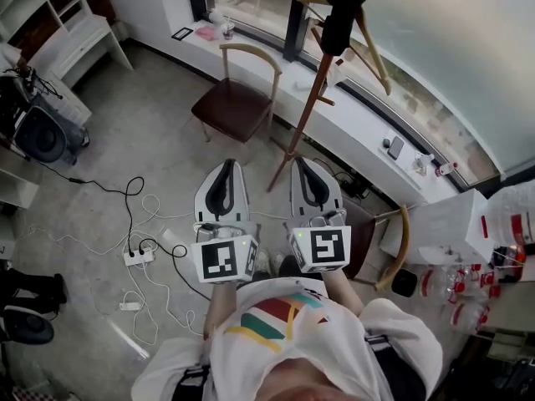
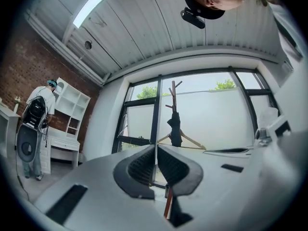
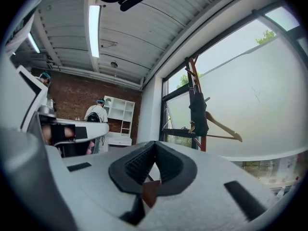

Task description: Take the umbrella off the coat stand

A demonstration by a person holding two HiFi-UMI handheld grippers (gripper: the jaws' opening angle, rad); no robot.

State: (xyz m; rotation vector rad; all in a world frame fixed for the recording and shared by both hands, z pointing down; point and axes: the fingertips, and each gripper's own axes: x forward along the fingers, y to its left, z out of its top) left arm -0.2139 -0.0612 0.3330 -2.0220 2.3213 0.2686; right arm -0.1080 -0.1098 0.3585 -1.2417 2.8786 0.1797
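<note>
A black folded umbrella [image 1: 343,11] hangs near the top of the wooden coat stand [image 1: 309,98] by the window, beside a wooden hanger [image 1: 374,53]. My left gripper [image 1: 223,192] and right gripper [image 1: 311,186] are held side by side in front of the stand's base, well short of the umbrella, both shut and empty. In the left gripper view the umbrella [image 2: 175,129] hangs straight ahead above the shut left gripper [image 2: 156,150]. In the right gripper view the umbrella [image 3: 198,113] hangs up and to the right of the shut right gripper [image 3: 154,146].
A wooden chair [image 1: 234,103] stands left of the stand, and a second chair [image 1: 380,241] is at my right. Cables and a power strip [image 1: 138,257] lie on the floor at left. The window sill [image 1: 359,132] runs behind the stand. A person [image 2: 36,117] stands by white shelves.
</note>
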